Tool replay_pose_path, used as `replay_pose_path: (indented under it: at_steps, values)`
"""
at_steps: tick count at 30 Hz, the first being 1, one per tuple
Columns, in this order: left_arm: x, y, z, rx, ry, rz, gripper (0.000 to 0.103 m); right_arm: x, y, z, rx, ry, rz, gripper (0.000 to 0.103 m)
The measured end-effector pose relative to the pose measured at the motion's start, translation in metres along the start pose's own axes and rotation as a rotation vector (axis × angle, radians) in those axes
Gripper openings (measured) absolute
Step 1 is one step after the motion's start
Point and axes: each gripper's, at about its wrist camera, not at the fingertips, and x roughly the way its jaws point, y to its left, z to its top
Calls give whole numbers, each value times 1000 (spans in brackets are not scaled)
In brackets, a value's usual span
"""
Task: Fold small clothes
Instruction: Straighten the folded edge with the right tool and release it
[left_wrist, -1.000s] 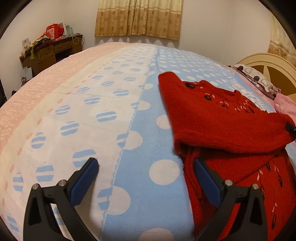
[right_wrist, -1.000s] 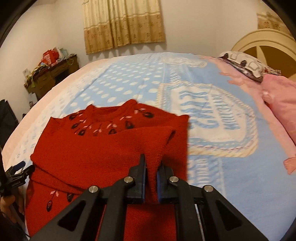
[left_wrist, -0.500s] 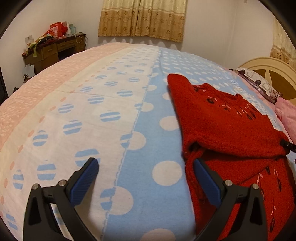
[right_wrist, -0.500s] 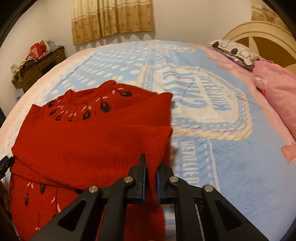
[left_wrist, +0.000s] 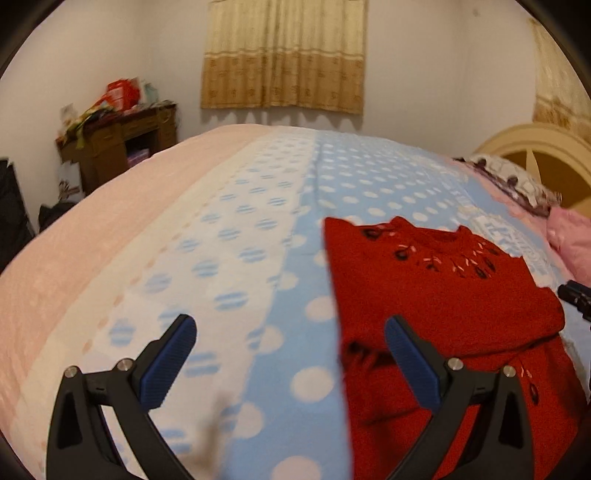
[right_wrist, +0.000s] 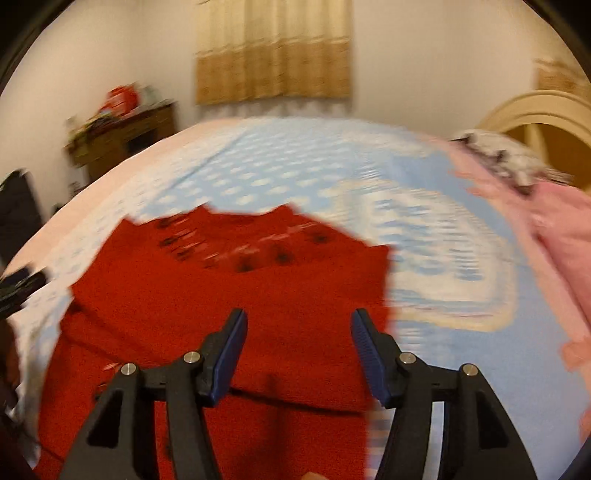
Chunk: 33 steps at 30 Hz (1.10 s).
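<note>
A small red knit sweater (left_wrist: 443, 295) with dark and white patterning at the neck lies on the bed, both sleeves folded across its chest. It also shows in the right wrist view (right_wrist: 229, 295), blurred. My left gripper (left_wrist: 291, 332) is open and empty, at the sweater's left edge, its right finger over the red knit. My right gripper (right_wrist: 297, 325) is open and empty, just above the folded sleeve near the sweater's right edge. The right gripper's tip shows at the far right of the left wrist view (left_wrist: 576, 295).
The bed is covered by a blue, white and pink polka-dot blanket (left_wrist: 229, 258). A pink cloth (right_wrist: 561, 236) and a patterned pillow (left_wrist: 513, 181) lie by the cream headboard (left_wrist: 539, 147) on the right. A cluttered wooden desk (left_wrist: 118, 140) stands at the back left.
My right gripper has opened and let go of the red sleeve, which now lies flat across the sweater. Both grippers have drawn back a little.
</note>
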Motion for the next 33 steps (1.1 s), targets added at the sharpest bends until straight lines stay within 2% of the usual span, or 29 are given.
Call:
replay_pose_path:
  at_steps: [1, 3, 4, 6, 7, 8, 12, 16, 19, 23, 27, 31, 33]
  values:
    - [10, -9, 3, 30, 15, 11, 103, 10, 6, -1, -9, 25, 26, 60]
    - [27, -18, 1, 69, 49, 56, 103, 28, 8, -5, -3, 72, 15, 60]
    - [42, -21, -3, 94, 93, 87, 103, 36, 4, -8, 17, 99, 3, 60]
    - [58, -22, -13, 112, 154, 93, 103, 52, -14, -19, 92, 165, -10, 60]
    - [62, -16, -18, 84, 152, 39, 103, 52, -20, -21, 110, 151, 1, 59]
    - [61, -12, -18, 57, 152, 25, 103, 50, -23, -21, 117, 142, 13, 59]
    - [59, -6, -18, 20, 165, 1, 103, 39, -13, -18, 71, 145, -31, 60]
    - [43, -6, -27, -4, 162, -17, 103, 20, -15, -25, 107, 103, 6, 60]
    - [45, -14, -37, 46, 183, 14, 103, 33, -15, -33, 90, 151, -24, 60]
    - [42, -10, -35, 27, 177, 24, 103, 26, -16, -31, 115, 134, -24, 60]
    - [35, -10, -40, 42, 165, 22, 103, 13, -9, -37, 84, 110, -57, 60]
    - [34, -12, -41, 55, 161, 25, 103, 23, -9, -48, 66, 168, -68, 60]
    - [31, -12, -41, 60, 160, 27, 103, 20, -10, -50, 74, 161, -66, 60]
